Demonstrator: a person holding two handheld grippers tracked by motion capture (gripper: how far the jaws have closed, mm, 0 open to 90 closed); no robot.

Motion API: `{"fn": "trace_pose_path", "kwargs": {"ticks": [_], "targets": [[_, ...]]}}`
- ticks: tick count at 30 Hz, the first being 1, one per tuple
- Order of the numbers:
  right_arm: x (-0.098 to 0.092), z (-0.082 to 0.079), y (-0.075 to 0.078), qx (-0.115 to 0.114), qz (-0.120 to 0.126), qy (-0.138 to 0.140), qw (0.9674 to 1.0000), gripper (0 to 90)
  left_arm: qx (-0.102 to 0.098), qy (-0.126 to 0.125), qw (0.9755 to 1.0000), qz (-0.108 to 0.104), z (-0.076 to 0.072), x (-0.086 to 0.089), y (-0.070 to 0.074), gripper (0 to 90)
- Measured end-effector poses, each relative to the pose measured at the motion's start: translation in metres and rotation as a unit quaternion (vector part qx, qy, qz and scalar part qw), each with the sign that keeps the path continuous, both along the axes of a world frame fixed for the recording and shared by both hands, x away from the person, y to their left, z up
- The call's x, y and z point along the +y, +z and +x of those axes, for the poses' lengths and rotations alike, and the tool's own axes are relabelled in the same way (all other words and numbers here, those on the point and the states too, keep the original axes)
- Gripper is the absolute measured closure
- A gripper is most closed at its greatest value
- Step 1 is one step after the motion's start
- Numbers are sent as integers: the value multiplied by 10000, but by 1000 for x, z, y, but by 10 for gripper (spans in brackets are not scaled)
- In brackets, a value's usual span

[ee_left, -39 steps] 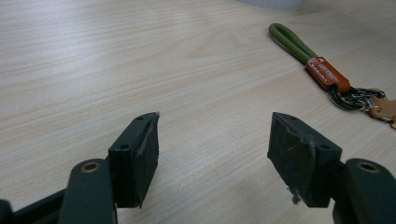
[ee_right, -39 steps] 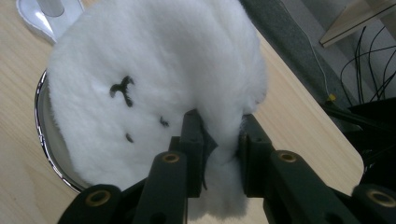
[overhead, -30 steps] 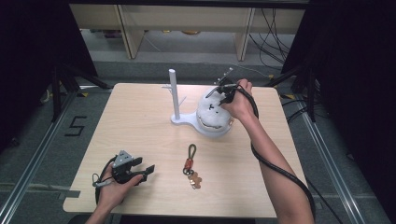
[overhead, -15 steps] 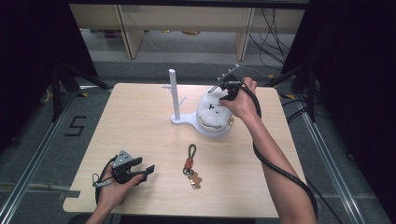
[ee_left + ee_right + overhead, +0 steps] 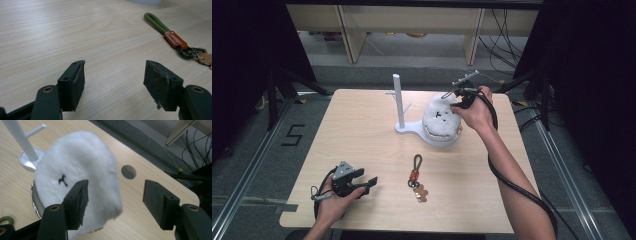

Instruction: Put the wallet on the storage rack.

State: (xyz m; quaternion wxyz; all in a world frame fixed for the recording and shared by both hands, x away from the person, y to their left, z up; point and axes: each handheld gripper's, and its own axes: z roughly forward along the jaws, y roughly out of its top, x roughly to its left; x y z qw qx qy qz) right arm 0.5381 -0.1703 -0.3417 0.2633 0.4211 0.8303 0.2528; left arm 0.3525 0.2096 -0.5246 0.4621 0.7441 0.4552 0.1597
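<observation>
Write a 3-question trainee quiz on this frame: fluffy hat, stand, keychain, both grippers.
1. True or false: the right gripper clamps the white fluffy hat.
2. What lies nearest the left gripper? A) white stand B) keychain C) the hat
3. Fill in: the hat sits on the ____, beside the stand's base.

Key:
1. False: the jaws stand open, just above the hat, with nothing pressed between them.
2. B
3. table
</observation>
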Motion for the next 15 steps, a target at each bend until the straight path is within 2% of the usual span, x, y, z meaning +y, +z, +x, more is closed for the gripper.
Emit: {"fn": "trace_pose_path", "kwargs": {"ticks": [2,7,10,12,15], "targets": [[-3,-5,-1,-42,128,-91,9999,430,0,0,10000,-14,0,0,0,323],[-12,-15,-6,81,316,-132,9994,487,-14,64,10000,68,-1,-1,1,321],[-18,-24,-8,134,463,-180,9987,532,-45,40,10000,4,0,-3,1,318],[-23,-28,-10,91,482,-162,9987,538,-51,-6,10000,2,0,-3,2,317],[-28,-37,-14,190,552,-214,9981,553,-58,-13,10000,-20,0,-4,3,316]]}}
